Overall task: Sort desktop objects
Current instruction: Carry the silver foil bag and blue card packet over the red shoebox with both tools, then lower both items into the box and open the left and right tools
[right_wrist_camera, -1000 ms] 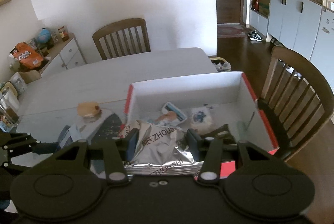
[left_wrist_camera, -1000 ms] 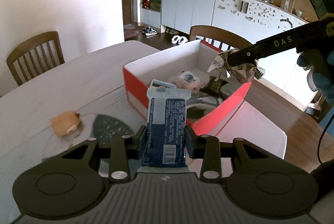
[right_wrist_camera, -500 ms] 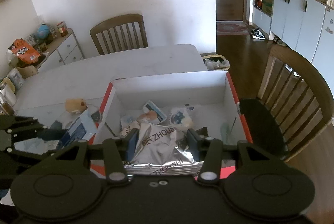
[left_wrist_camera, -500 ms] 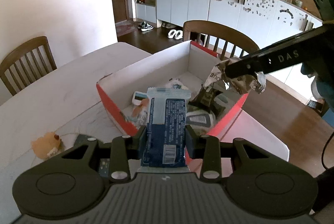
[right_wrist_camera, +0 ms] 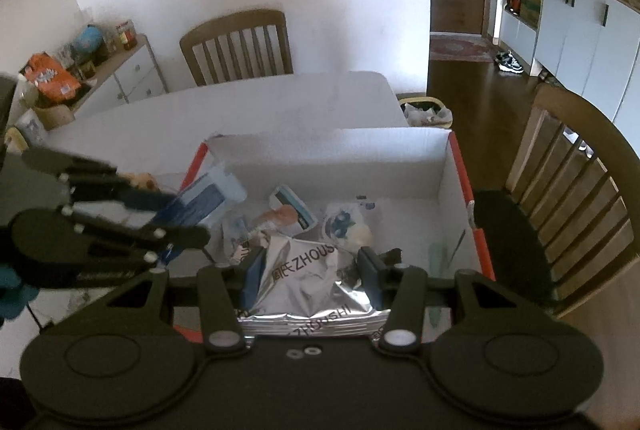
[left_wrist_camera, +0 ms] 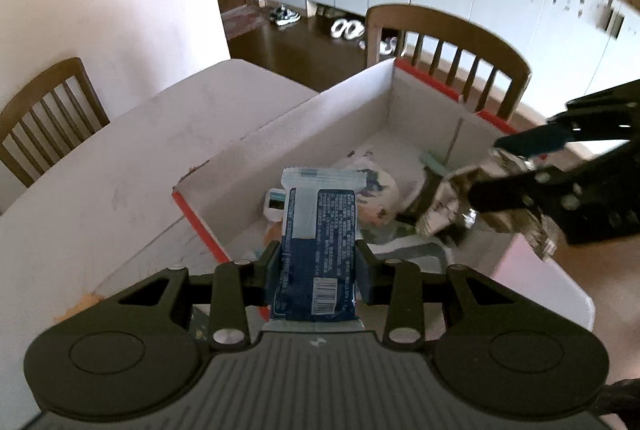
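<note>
White walls, wooden chairs and a run of pale cabinets ring the white desk (left_wrist_camera: 120,165), and on it stands an open box (left_wrist_camera: 304,133) with red outer sides. Above that box the left tool (left_wrist_camera: 318,262) is clamped partway closed on a blue snack packet (left_wrist_camera: 318,230) held upright, while the right tool (right_wrist_camera: 310,270) is likewise closed on a crumpled silver foil bag (right_wrist_camera: 316,282) over the box's near edge. Several small packets (right_wrist_camera: 288,207) already lie on the box floor. Both tools hang close together over the same opening, so the likeliest slip is a clash between them, or one load knocking the other loose. The tall blue packet could also tip against the near wall and fall onto the desk if let go too close to the rim, and the slick foil bag may slide off the edge.
</note>
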{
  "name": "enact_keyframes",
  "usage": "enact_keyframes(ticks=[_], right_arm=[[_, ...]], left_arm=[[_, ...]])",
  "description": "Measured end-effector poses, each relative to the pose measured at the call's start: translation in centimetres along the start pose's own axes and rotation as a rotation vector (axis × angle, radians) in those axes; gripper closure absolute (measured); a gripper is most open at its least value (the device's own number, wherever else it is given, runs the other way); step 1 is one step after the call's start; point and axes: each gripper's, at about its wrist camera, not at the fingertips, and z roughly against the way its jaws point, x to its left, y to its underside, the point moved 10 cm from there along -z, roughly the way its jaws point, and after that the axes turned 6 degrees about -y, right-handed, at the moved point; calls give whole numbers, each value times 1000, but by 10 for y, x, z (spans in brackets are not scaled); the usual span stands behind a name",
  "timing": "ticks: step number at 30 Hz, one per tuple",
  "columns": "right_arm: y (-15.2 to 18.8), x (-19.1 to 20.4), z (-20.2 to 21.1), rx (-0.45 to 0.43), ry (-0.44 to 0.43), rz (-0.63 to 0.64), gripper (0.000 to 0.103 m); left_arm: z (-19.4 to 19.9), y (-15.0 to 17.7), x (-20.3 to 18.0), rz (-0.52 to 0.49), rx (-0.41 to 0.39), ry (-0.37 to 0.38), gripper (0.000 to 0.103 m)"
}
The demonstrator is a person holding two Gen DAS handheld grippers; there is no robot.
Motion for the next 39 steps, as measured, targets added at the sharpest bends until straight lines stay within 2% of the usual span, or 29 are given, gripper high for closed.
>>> enact_keyframes(ticks=[7,22,32,39], right_arm=[[3,-5,-15,30,16,23,54],[11,-15,-56,92,34,85,54],[13,-3,-65,97,22,204,54],[18,2,-72,117,19,235,54]], left_arm=[[-35,-9,0,-19,81,6,67],[-84,-18,-2,-84,173,-37,67],[-99,-14,-8,-108,217,-39,67],[-105,-12,-10,-113,244,-36,67]])
